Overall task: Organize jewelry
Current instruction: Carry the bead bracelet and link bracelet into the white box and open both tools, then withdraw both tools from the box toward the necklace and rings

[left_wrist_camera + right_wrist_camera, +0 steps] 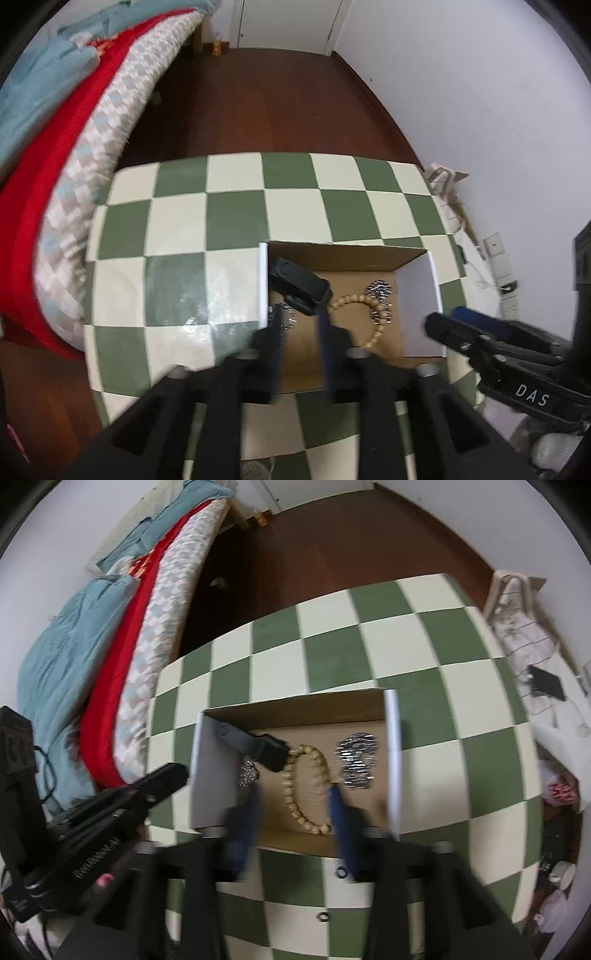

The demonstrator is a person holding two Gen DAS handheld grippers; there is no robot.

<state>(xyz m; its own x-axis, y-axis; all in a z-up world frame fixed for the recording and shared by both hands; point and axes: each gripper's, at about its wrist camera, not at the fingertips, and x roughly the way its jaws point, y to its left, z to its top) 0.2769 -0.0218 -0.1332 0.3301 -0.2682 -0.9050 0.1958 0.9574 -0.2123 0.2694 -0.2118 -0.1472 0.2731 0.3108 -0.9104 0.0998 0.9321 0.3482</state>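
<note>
Already boxed: the open cardboard box with white side walls (392, 738) holds the jewelry, so sorting looks well along. Tan wooden bead bracelet (304, 786) lies flat on the box floor, looped in an oval, directly ahead of and between the right gripper (293, 805) fingers; beads round, matte, pale yellow-brown. Silver metal-link watch band (357, 758) sits beyond the right finger's tip, near the far-right wall, shiny and folded on itself. Black rectangular hinged case (255, 747) leans in the far-left corner, touching the bracelet's top end. Small silver crumpled chain (248, 771) sits just ahead of the left finger's tip, under the black case.

Right gripper hangs over the box's near edge, blue-padded fingers spread wide apart, nothing between them; probably lined up on the bracelet to shift or straighten it. Left gripper (300, 332) also hovers over the near edge, fingers parted; a thin silver chain (284, 314) shows right at its left finger, but motion blur means I cannot tell whether it hangs from the pad or lies in the box below.

Each gripper shows in the other's view, off to the side, outside the box walls. Box rests on a green-and-cream checkered tabletop (332, 650); two small black rings (322, 916) lie on it, under the right gripper, outside the box.
</note>
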